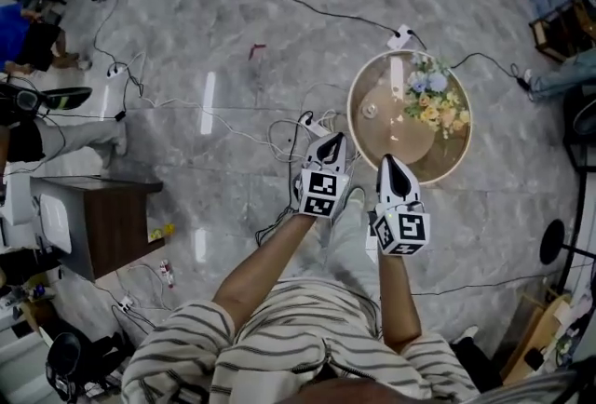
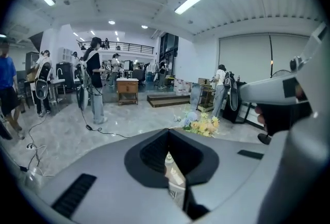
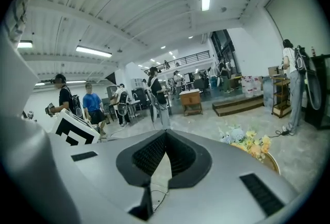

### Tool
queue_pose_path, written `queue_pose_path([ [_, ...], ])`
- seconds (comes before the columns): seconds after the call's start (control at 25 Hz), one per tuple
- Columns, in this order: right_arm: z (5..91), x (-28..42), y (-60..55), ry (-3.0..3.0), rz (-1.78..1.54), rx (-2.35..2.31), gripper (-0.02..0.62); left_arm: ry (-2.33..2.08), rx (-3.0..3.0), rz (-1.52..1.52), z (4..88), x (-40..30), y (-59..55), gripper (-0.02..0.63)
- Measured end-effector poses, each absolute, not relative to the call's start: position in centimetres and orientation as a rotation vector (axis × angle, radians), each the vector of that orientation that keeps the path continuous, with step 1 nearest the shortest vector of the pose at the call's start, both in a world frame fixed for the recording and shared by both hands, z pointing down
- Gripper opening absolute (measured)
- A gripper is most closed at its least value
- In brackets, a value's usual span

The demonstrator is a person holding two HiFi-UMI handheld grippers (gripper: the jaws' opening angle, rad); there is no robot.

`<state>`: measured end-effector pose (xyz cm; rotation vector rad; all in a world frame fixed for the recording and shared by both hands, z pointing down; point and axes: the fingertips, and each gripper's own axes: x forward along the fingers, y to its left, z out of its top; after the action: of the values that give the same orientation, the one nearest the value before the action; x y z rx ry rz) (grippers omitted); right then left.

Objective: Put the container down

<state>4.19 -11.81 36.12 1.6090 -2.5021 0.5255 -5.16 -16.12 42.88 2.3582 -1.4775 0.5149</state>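
Note:
A clear round container (image 1: pixel 384 118) stands on the round wooden table (image 1: pixel 354 114), left of a bunch of flowers (image 1: pixel 434 99). Both grippers hang in the air over the floor, near the table's lower left edge and apart from the container. My left gripper (image 1: pixel 328 141) is shut, and its own view (image 2: pixel 167 132) shows the jaw tips meeting with nothing gripped. My right gripper (image 1: pixel 391 162) is shut too, with tips together (image 3: pixel 166 135) and only floor and a cable seen through the slit below them. The flowers (image 2: pixel 201 125) lie ahead of both grippers.
Cables and a power strip (image 1: pixel 400 37) trail over the grey marble floor around the table. A dark wooden cabinet (image 1: pixel 116 221) stands at the left. A black stand base (image 1: pixel 556 242) sits at the right. Several people (image 2: pixel 94 78) stand farther off in the hall.

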Motion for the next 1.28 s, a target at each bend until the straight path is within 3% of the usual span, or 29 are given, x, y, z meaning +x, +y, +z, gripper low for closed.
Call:
queue_pose_path([
  [0.56, 25.2, 1.7, -10.0, -2.631, 0.353, 1.564, 0.009, -1.498, 2.514, 0.346, 28.9, -5.6, -12.9, -0.002],
  [1.28, 19.9, 2.3, -8.1, -2.723, 0.238, 1.558, 0.008, -1.572, 2.59, 0.177, 21.6, -6.0, -8.5, -0.002],
])
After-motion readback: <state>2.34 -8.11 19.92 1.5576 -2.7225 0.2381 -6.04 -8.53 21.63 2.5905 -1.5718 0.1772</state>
